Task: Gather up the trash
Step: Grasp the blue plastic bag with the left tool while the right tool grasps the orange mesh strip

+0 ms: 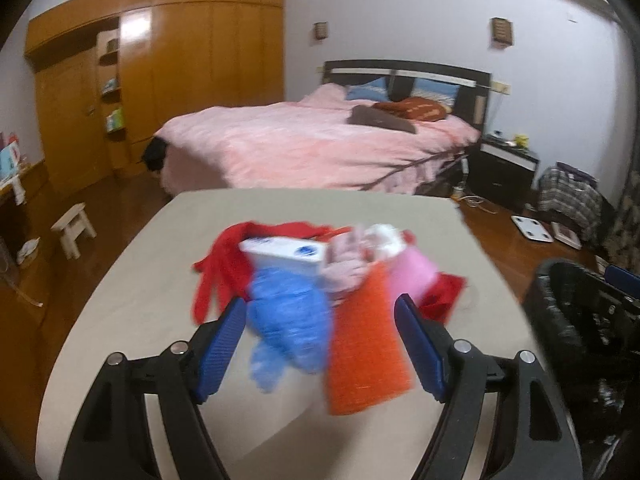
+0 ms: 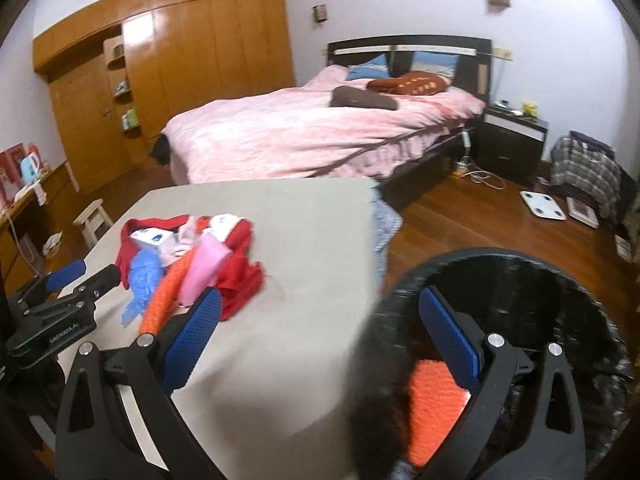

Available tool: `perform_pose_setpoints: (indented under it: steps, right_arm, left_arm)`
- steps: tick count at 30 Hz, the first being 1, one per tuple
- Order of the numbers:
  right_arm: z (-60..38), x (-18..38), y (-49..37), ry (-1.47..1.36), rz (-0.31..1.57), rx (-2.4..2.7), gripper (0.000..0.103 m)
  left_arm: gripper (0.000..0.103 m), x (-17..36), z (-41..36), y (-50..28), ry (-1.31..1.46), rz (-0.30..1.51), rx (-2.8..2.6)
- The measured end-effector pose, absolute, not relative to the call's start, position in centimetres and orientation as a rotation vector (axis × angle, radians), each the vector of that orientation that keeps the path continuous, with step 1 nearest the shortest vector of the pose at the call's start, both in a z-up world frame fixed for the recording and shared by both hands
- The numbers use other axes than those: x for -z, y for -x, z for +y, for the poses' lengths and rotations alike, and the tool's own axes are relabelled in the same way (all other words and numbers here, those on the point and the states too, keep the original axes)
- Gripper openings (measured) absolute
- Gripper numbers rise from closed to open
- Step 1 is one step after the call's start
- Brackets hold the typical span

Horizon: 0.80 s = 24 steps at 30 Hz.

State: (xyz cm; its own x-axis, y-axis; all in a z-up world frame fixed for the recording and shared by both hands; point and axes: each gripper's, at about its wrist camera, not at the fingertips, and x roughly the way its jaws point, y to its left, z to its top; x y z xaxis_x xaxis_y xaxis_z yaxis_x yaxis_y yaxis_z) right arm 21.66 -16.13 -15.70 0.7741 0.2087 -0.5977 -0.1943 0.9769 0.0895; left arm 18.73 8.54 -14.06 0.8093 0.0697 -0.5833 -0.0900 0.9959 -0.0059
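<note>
- Trash pile (image 1: 320,280) sits mid-desk, toward its left side in the right wrist view (image 2: 192,264).
- Pile contents: blue crumpled bag (image 1: 288,320), orange mesh piece (image 1: 366,344), white box (image 1: 284,254), pink bottle (image 1: 408,276), red cloth (image 1: 224,264). All are touching or overlapping.
- Left claw (image 1: 320,348) is spread wide, holding nothing. The blue bag and orange mesh lie between its blue pads (image 1: 220,348); contact is unclear because of blur.
- In the right wrist view the left claw (image 2: 80,276) shows at the left edge of the desk (image 2: 300,240), just beside the pile.
- Right claw (image 2: 320,340) is spread and empty. Its left finger is over the desk edge, its right finger over the bin mouth.
- Black-lined bin (image 2: 560,280) stands on the floor just off the right side of the desk; also seen from the left wrist (image 1: 568,320).
- 1 orange item (image 2: 436,404) lies inside the bin, below the right claw.
- Background: bed (image 1: 320,148) with pink cover beyond the desk, wardrobe (image 1: 180,60) at left, nightstand (image 2: 516,136) right of the bed, stool (image 1: 74,230) on the wood floor.
</note>
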Motion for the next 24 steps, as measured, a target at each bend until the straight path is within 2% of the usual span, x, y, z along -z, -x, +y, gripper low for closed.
perform_pose_setpoints:
  steps: [5,10,20,22,23,24]
  right_arm:
    - [-13.3,17.6,-23.2,-0.002,0.684,-0.243,0.096]
    - [-11.8,19.3,-24.6,0.017,0.720,-0.251,0.083]
    - [-11.7,20.2,-26.1,0.030,0.732,-0.237,0.082]
    - [-11.7,20.2,-26.2,0.029,0.735,-0.240,0.082]
    - [-11.6,20.3,-26.3,0.028,0.736,-0.242,0.082]
    - [-11.6,20.3,-26.3,0.028,0.738,-0.246,0.082]
  left_arm:
    - [0.075,15.6,10.8,-19.3,0.050,0.648,-0.129]
    - [0.072,17.3,11.8,-20.8,0.075,0.687,-0.127]
    - [0.070,19.6,11.6,-24.2,0.115,0.755,-0.094]
    - [0.062,20.2,11.6,-24.8,0.126,0.790,-0.081]
    - [0.053,20.4,11.6,-25.0,0.133,0.801,-0.069]
    - [0.048,20.5,11.6,-25.1,0.132,0.806,-0.073]
